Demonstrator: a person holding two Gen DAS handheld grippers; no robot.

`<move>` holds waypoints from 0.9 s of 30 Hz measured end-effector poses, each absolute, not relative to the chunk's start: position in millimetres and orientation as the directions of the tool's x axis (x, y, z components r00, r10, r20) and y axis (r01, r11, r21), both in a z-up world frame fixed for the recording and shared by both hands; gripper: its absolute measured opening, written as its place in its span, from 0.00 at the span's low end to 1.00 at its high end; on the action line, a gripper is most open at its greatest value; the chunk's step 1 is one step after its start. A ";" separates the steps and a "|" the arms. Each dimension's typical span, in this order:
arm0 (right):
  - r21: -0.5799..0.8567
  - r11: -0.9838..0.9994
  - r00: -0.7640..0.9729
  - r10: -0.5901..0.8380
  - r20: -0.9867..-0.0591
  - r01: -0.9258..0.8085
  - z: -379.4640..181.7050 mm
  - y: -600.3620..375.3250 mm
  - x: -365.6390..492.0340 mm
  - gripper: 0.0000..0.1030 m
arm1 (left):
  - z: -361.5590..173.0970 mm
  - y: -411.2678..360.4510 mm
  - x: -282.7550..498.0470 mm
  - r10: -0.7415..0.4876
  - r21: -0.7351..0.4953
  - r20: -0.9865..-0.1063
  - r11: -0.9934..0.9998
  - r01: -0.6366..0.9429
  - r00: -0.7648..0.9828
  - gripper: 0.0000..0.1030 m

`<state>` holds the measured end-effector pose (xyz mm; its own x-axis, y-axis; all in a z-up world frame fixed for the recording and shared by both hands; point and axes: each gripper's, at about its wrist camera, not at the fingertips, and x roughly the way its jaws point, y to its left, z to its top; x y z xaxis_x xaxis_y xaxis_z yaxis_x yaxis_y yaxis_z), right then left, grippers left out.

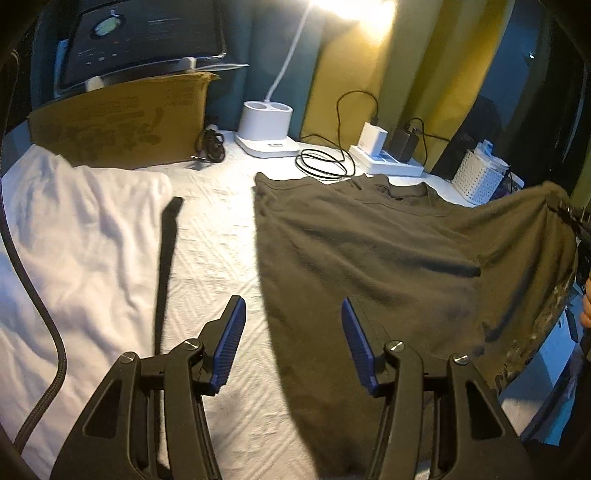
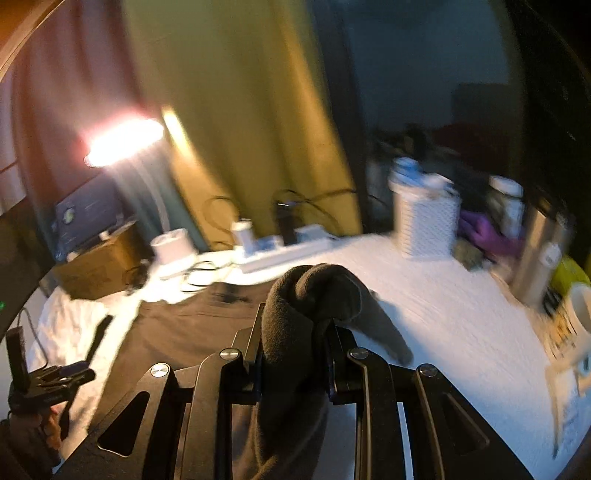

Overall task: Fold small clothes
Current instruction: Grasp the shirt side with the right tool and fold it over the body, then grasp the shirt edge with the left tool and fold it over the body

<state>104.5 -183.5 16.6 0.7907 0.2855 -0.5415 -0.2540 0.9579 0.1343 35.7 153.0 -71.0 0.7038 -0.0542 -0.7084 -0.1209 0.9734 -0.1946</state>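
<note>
While a lit lamp [image 1: 354, 7] glared against yellow curtains [image 1: 424, 74], the desk's white textured cover [image 1: 221, 236] carried a cardboard box [image 1: 122, 122] and white power strip [image 1: 388, 162] along its far edge. The left gripper [image 1: 293, 343] hovered tilted downward at the near edge, its blue pads [image 1: 231, 343] apart and empty. The right gripper [image 2: 295, 354] pinched a bunched corner of the dark olive-grey T-shirt [image 1: 369, 266], lifting it while the rest lay flat mid-desk.
</note>
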 end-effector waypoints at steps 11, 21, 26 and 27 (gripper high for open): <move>0.089 0.822 0.628 0.494 -0.602 -0.562 -4.5 -29.8 83.5 0.24 | -60.2 181.3 6.0 -0.027 -0.215 -0.677 0.963 -0.162 0.735 0.52; 0.104 0.698 0.390 0.511 -0.766 -0.709 -93.4 56.8 47.6 0.24 | -64.7 189.1 -7.8 -0.022 -0.221 -0.682 0.959 -0.178 0.731 0.52; 0.094 0.687 0.364 0.491 -0.792 -0.721 -117.5 65.3 30.7 0.31 | -63.9 189.5 -9.4 -0.020 -0.219 -0.683 0.959 -0.179 0.730 0.52; 0.092 0.680 0.357 0.489 -0.796 -0.727 -118.1 65.2 29.9 0.34 | -63.1 188.4 -9.0 -0.020 -0.218 -0.683 0.960 -0.177 0.730 0.52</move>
<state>29.9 65.2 -118.1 0.3568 0.4894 -0.7958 -0.7270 0.6804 0.0924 -9.0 188.4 -63.1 0.7300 -0.0204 -0.6832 -0.1771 0.9598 -0.2179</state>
